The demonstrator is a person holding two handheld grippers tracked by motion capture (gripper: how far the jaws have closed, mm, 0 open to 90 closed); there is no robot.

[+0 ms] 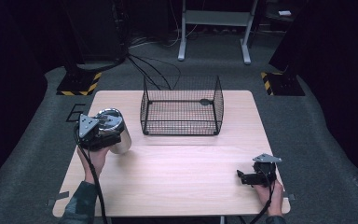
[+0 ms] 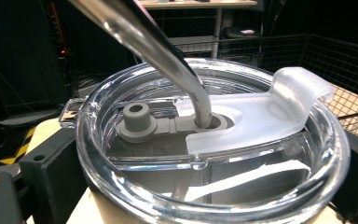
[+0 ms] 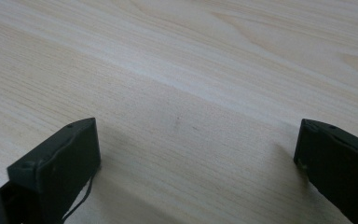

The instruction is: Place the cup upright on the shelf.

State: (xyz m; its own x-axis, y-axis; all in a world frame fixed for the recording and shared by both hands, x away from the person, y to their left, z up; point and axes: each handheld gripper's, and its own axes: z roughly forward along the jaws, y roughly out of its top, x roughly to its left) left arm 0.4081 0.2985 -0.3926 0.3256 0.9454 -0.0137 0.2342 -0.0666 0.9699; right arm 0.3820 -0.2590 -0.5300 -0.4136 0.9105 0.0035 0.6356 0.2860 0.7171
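A steel tumbler (image 1: 122,143) with a clear lid (image 2: 328,140) stands at the left edge of the wooden table (image 1: 182,177). A bent metal straw (image 2: 168,51) goes through a grey grommet in the lid, beside a frosted flip tab (image 2: 265,114). My left gripper (image 1: 111,134) is shut on the tumbler just below the lid, one black jaw on each side (image 2: 205,158). My right gripper (image 1: 242,177) rests low on the table near the front right corner. Its jaws point left and stand wide open over bare wood (image 3: 196,140).
A black wire basket (image 1: 219,105) stands at the middle back of the table, to the right of the tumbler. Beyond the table are grey carpet, cables, yellow-black striped stand bases (image 1: 80,85) and a white frame (image 1: 214,21).
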